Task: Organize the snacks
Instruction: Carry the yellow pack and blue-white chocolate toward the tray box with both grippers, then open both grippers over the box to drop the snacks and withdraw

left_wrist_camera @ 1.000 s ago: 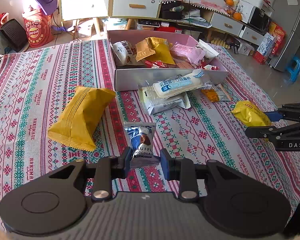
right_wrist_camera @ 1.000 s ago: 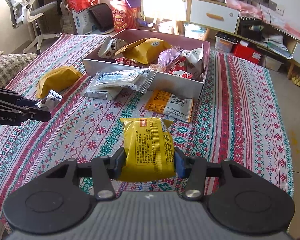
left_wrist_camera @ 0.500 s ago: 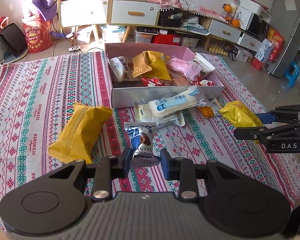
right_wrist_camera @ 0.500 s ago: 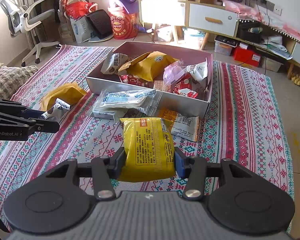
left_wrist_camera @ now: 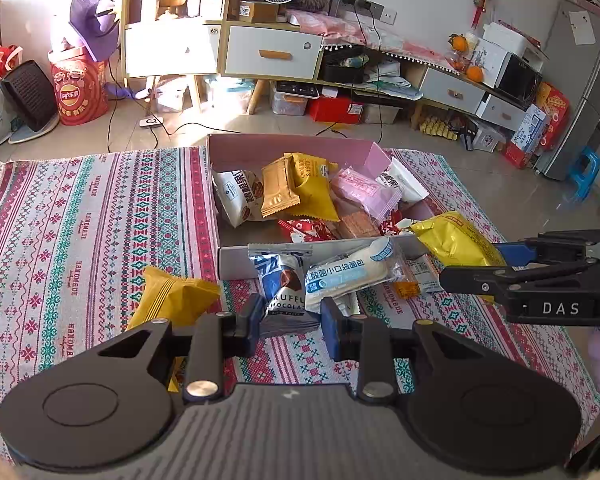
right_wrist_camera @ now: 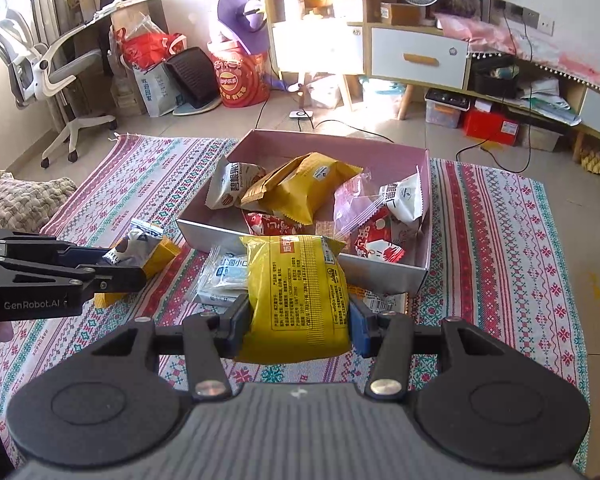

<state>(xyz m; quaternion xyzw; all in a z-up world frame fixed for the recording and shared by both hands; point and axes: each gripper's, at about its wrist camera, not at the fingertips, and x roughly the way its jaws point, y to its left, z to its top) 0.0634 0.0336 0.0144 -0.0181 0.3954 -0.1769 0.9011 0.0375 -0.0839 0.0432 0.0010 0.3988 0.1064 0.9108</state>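
Note:
My left gripper [left_wrist_camera: 288,326] is shut on a blue-and-white chocolate truffle packet [left_wrist_camera: 282,286] and holds it above the rug, near the front wall of the pink box [left_wrist_camera: 236,262]. My right gripper [right_wrist_camera: 296,326] is shut on a yellow snack bag [right_wrist_camera: 298,296], lifted just in front of the box [right_wrist_camera: 384,274]. The box holds several snack packets. The right gripper with the yellow bag [left_wrist_camera: 454,242] shows at the right of the left wrist view. The left gripper with its packet [right_wrist_camera: 134,246] shows at the left of the right wrist view.
On the patterned rug [left_wrist_camera: 80,232] lie a yellow bag [left_wrist_camera: 172,298], a white-and-blue bread packet [left_wrist_camera: 348,274] against the box front, and a small orange packet [left_wrist_camera: 406,288]. Shelves, drawers and clutter stand behind the rug. An office chair [right_wrist_camera: 48,72] stands far left.
Both grippers have lifted and moved forward toward the pink box, each carrying its packet. The box now looks closer in both views.

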